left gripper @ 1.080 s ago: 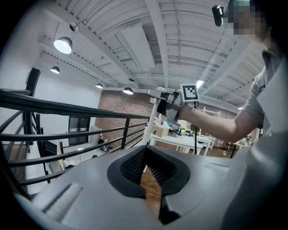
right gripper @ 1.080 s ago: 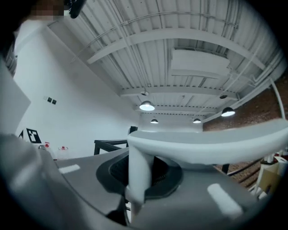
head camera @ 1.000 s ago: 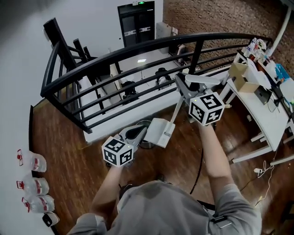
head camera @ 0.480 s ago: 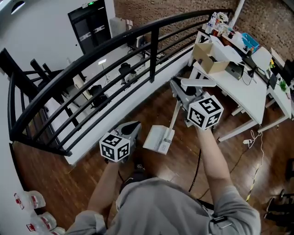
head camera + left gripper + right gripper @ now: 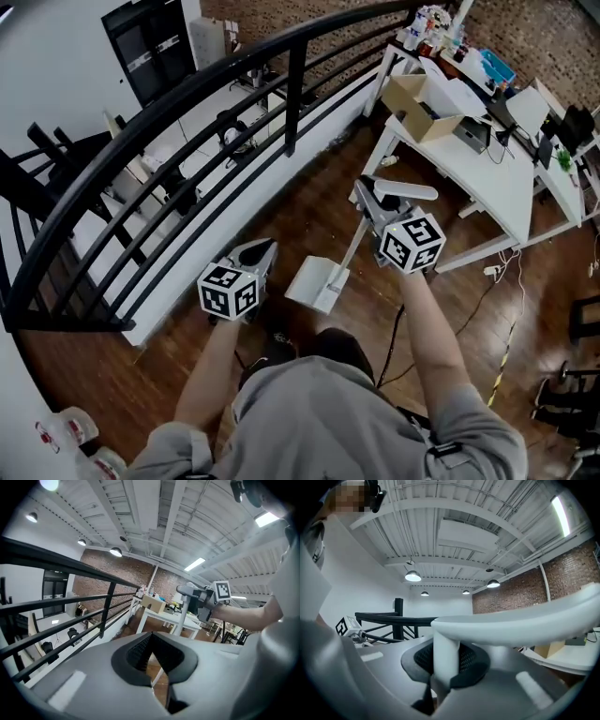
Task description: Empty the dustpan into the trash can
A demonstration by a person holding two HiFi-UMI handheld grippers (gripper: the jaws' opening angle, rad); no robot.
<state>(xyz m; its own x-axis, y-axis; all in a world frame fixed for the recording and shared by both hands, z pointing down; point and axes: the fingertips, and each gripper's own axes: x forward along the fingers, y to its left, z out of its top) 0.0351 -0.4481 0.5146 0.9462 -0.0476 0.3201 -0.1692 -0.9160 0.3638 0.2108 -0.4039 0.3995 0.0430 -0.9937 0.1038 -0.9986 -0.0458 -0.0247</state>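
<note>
Our right claw (image 5: 366,200) grips the dustpan (image 5: 316,283) by its handle (image 5: 446,656) — jaws nearly together around the white post. The pan hangs over the wood floor (image 5: 309,211) between our two claws, near the railing (image 5: 295,94). The left claw (image 5: 150,639) looks closed tip to tip — nothing in it.

Left tongs (image 5: 151,635) closed together; railing (image 5: 108,609) at left

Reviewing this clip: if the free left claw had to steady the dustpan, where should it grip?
Probably the thin white shaft below the right claw, coming from the side of the left claw. The shaft is slim enough to clamp; the pan is broad and flat.
</note>
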